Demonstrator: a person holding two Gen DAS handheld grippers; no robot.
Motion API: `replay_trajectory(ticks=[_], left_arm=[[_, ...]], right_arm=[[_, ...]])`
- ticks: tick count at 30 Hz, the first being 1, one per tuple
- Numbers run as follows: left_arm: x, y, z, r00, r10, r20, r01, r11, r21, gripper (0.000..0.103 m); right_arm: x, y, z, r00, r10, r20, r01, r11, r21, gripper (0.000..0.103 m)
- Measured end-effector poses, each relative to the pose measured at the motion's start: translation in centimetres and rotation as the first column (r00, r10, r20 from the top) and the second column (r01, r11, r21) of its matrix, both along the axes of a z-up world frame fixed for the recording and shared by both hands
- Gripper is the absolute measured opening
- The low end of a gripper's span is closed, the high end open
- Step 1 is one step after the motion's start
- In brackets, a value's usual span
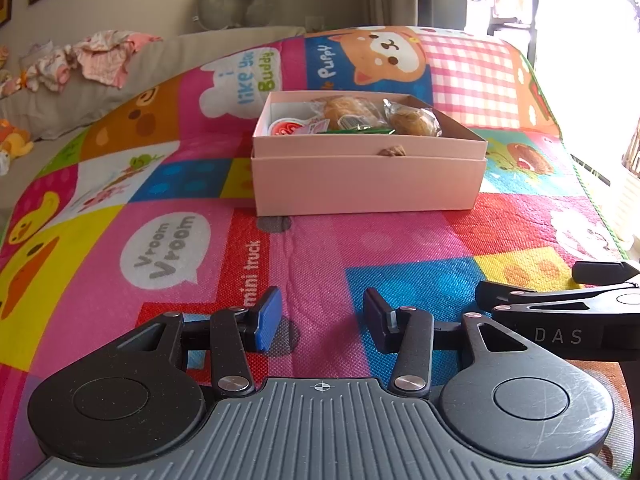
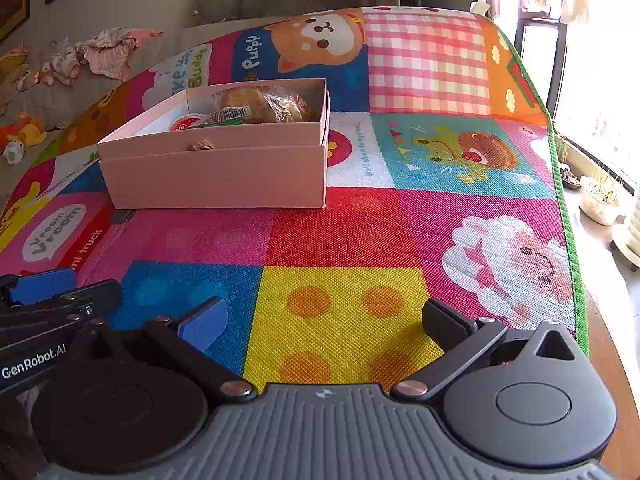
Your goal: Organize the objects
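A pink cardboard box (image 1: pixel 368 184) sits on the colourful play mat (image 1: pixel 360 248), with its open tray on top. In it lie wrapped pastries (image 1: pixel 352 114), a red-lidded cup (image 1: pixel 286 127) and a green packet (image 1: pixel 356 131). The box also shows in the right wrist view (image 2: pixel 216 176), with the pastries (image 2: pixel 260 106) inside. My left gripper (image 1: pixel 322 318) is open and empty, low over the mat in front of the box. My right gripper (image 2: pixel 324 326) is open wide and empty, to the right of the left one; its arm shows in the left wrist view (image 1: pixel 560 312).
The mat (image 2: pixel 400 240) covers a table with its right edge near a bright window and plant pots (image 2: pixel 600 200). A grey sofa with crumpled clothes (image 1: pixel 100 58) and soft toys (image 1: pixel 16 142) stands at the far left. A grey neck pillow (image 1: pixel 236 0) rests behind.
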State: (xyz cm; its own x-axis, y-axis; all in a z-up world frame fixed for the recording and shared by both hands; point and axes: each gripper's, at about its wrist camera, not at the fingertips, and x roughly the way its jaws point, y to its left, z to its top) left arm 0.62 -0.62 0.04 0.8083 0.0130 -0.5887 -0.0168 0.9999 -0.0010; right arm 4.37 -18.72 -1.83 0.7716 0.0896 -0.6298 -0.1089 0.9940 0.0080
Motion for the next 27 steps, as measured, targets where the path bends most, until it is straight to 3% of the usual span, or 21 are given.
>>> replay_trajectory(ticks=[27], left_arm=[[0.00,0.12,0.02,1.000,0.001,0.000,-0.001,1.000,-0.005,0.050]], right_arm=[[-0.02,0.05,-0.04,1.000,0.000,0.001,0.000,1.000,0.000,0.103]])
